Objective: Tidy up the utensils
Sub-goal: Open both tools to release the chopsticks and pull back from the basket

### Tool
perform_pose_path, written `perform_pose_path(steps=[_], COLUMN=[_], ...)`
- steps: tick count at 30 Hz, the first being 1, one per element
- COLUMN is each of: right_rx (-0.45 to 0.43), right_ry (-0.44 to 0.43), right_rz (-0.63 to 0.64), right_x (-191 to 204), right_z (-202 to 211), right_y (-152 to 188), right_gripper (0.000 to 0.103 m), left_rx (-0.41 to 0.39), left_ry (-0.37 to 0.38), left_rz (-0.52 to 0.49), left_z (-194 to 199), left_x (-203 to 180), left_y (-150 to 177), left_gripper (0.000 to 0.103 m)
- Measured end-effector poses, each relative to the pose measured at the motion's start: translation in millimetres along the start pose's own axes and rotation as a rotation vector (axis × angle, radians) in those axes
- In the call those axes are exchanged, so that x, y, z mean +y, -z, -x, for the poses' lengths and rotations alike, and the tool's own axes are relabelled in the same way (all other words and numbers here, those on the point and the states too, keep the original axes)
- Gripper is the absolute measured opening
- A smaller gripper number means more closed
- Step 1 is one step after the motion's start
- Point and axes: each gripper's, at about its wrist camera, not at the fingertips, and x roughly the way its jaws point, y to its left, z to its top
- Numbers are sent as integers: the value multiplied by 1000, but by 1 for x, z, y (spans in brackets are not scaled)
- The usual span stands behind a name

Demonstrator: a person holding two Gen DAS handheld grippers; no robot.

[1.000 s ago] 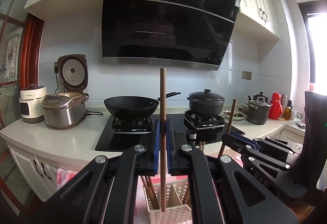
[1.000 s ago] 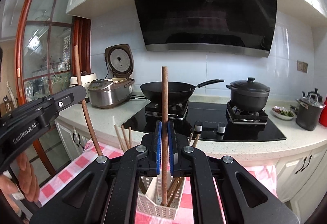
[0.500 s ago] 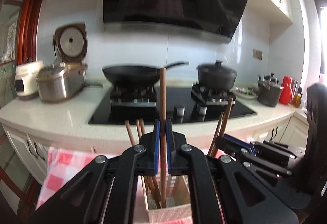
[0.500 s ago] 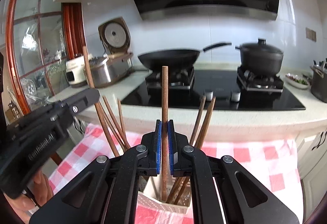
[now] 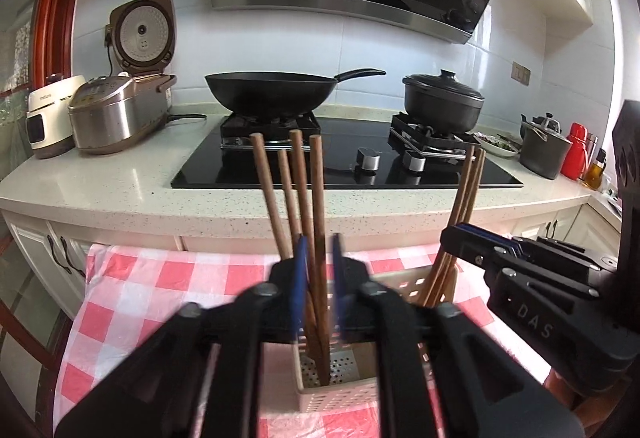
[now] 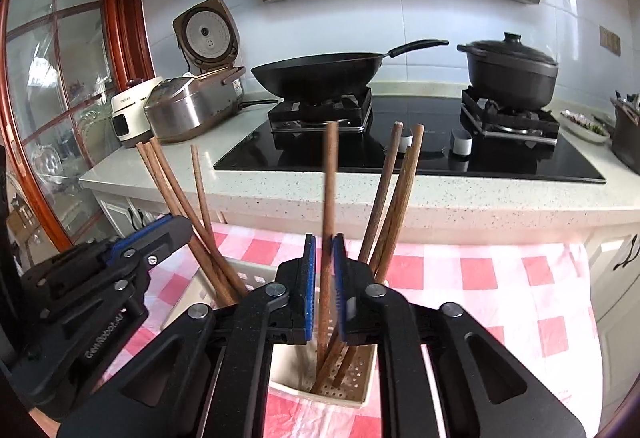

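A cream perforated utensil basket point(image 5: 340, 394) stands on the checked cloth and holds several brown wooden chopsticks. My left gripper point(image 5: 319, 266) hangs just above it, jaws opening. One chopstick point(image 5: 317, 178) stands between the blue pads with gaps on both sides, its tip down in the basket. In the right wrist view my right gripper point(image 6: 323, 270) is also opening around another chopstick point(image 6: 330, 174), which leans in the basket's point(image 6: 320, 396) other compartment beside two more. Each gripper shows in the other's view: the right gripper point(image 5: 460, 234) at right, the left gripper point(image 6: 176, 230) at left.
A red-and-white checked cloth point(image 5: 160, 278) covers the table under the basket. Behind it runs a speckled counter point(image 5: 120, 194) with a black hob, a wok point(image 5: 272, 94), a lidded pot point(image 5: 442, 102) and an open rice cooker point(image 5: 116, 114). Cabinets stand below the counter.
Both grippers have come down toward the basket with their chopsticks. Their jaws, shut on the sticks before, have parted, and the sticks stand in the basket.
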Motion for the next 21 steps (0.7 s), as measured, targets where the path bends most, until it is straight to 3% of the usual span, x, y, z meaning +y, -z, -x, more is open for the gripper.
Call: perform_pose_path(steps=[1,2,3,8,13,15,21], right_rx=[-8,-19,-33,-100,-172,-169,-110], right_ry=[-4,-4,-3,9,-6,-17,-24], right_rz=[-3,-10,-18,10,25,7,-35], right_x=[0,-1,-2,-1,-2,-4,-3], right_z=[2,4,7,35,87,101,123], right_y=[0,0,-1,-5,10,26,87], right_gripper=[28,37,56,58,57,57,57], left_rx=[-10,-20,-29,-94,-210,-234,-188], left_ry=[-4,-7,-9,-42,-109,-123,-141], left_rz=[6,11,13,-1,16,36,29], left_z=[3,6,10,43,101,123,158], left_x=[2,3,3,8,21,28,37], left_y=[0,0,-1,3,23,38,89], left_gripper=[34,38,42,54,88,96,98])
